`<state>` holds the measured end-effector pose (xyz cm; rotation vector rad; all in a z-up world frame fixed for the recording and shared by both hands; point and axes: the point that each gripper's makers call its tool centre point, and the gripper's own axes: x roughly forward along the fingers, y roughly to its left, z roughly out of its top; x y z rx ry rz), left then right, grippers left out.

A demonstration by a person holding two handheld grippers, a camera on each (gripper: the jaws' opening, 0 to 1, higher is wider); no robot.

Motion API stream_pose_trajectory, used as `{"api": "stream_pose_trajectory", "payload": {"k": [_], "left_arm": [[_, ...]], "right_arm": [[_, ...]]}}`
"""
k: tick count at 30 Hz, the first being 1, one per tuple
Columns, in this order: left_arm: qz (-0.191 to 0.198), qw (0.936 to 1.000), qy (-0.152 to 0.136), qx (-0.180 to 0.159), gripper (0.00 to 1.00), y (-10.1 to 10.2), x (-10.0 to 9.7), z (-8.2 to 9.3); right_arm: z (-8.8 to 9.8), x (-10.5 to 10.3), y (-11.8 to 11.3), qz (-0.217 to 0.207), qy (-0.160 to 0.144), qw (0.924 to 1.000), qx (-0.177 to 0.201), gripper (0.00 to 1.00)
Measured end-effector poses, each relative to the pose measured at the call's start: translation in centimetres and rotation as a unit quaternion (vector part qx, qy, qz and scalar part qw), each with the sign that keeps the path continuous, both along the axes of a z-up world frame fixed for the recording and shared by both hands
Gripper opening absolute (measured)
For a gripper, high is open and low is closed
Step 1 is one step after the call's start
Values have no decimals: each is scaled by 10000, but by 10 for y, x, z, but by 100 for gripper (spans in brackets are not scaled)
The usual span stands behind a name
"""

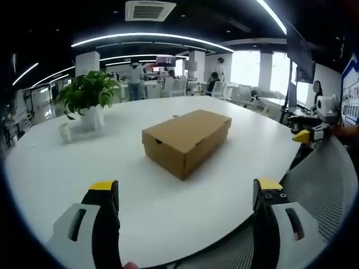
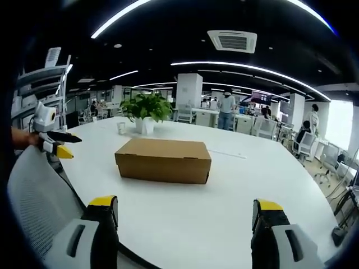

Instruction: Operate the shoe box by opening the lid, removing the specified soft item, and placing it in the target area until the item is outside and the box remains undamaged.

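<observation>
A brown cardboard shoe box lies with its lid down in the middle of a big white oval table. In the left gripper view my left gripper hovers open over the table's near edge, well short of the box, with nothing between its jaws. The right gripper peeks in at the far right, off the table. In the right gripper view the box lies broadside ahead, and my right gripper is open and empty above the table edge. The left gripper shows at the left, open.
A potted green plant and a small white cup stand on the table beyond the box; plant and cup also sit behind it from the right. A grey mesh chair back stands between the grippers. People and desks fill the office behind.
</observation>
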<state>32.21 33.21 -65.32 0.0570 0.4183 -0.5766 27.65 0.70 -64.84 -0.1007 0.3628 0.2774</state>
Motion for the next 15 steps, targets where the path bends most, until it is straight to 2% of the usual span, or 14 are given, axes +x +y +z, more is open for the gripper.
{"api": "stream_pose_trajectory", "payload": {"k": [8, 15], "left_arm": [[45, 10000, 39, -31, 99, 2, 0, 0], [-21, 9999, 94, 46, 99, 0, 1, 1]], "right_arm": [[2, -3, 1, 32, 59, 10000, 66, 100], [12, -2, -7, 70, 99, 9999, 71, 100]]}}
